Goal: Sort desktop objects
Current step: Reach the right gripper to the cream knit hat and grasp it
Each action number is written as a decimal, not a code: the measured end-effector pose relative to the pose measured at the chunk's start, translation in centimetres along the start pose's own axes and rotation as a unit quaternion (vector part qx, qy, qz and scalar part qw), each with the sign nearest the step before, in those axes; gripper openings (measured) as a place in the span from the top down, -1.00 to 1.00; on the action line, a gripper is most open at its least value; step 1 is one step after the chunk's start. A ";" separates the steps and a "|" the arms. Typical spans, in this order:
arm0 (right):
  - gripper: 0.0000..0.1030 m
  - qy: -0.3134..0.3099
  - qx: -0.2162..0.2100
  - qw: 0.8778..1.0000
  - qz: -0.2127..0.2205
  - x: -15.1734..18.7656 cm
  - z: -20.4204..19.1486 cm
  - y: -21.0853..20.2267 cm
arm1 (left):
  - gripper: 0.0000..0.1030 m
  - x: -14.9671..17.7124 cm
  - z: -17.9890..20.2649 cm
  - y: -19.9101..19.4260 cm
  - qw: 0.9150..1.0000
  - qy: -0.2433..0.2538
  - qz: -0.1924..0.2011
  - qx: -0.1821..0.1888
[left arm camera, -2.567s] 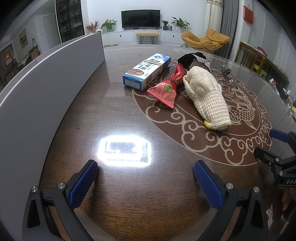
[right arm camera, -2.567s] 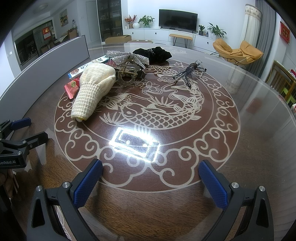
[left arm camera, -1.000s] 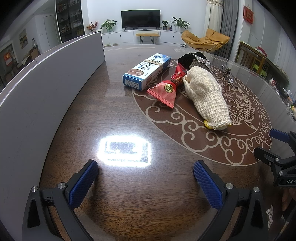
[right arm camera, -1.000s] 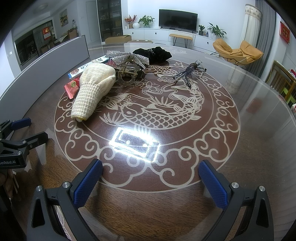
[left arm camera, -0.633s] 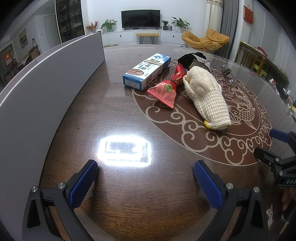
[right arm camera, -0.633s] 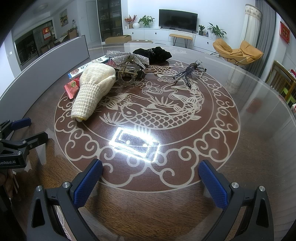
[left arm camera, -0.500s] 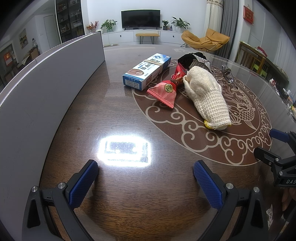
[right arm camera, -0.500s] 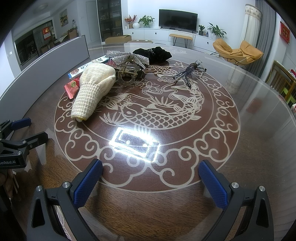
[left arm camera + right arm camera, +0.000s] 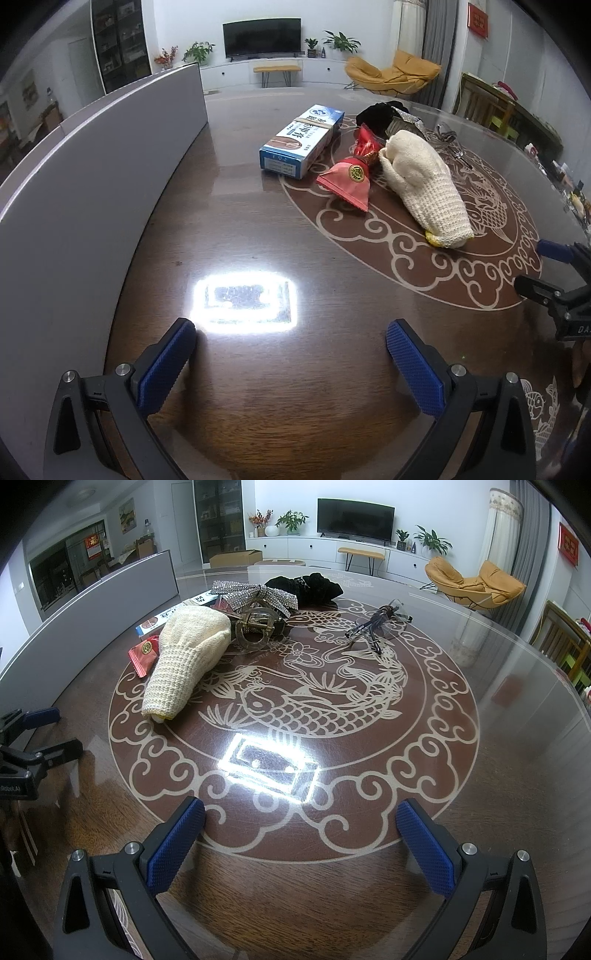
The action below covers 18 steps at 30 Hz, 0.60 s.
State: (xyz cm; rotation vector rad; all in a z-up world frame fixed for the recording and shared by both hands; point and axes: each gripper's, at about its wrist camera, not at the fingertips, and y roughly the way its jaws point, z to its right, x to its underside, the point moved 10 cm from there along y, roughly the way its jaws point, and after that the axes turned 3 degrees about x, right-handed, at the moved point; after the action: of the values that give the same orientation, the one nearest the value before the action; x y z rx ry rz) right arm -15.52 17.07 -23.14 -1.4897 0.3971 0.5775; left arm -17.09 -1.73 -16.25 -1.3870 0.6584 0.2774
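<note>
Jaws of my left hand-held gripper [image 9: 291,360] and right hand-held gripper [image 9: 301,840] stand wide apart, holding nothing, low over the desk [image 9: 480,775]. Well ahead lie the knit glove [image 9: 184,661], red packet [image 9: 349,179] and blue box [image 9: 301,144]; hair claw [image 9: 258,627] and glasses [image 9: 376,626] lie farther on.

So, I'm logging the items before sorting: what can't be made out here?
- Blue box: right wrist view, mostly hidden behind the knit glove.
- Hair clip: left wrist view, hidden behind the glove.
- Box lettering: too small to read.
- Glasses: left wrist view, small and distorted.
</note>
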 end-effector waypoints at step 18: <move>-0.06 0.006 -0.054 0.998 0.014 -10.8 -10.1 5.8 | -1.00 0.3 0.1 -0.3 1.000 -0.005 0.002 -0.005</move>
State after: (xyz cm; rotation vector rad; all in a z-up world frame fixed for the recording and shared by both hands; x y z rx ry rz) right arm -26.54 5.75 -22.11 -1.5931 0.4021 0.6196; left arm -16.68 -1.71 -16.19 -1.3940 0.6530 0.2911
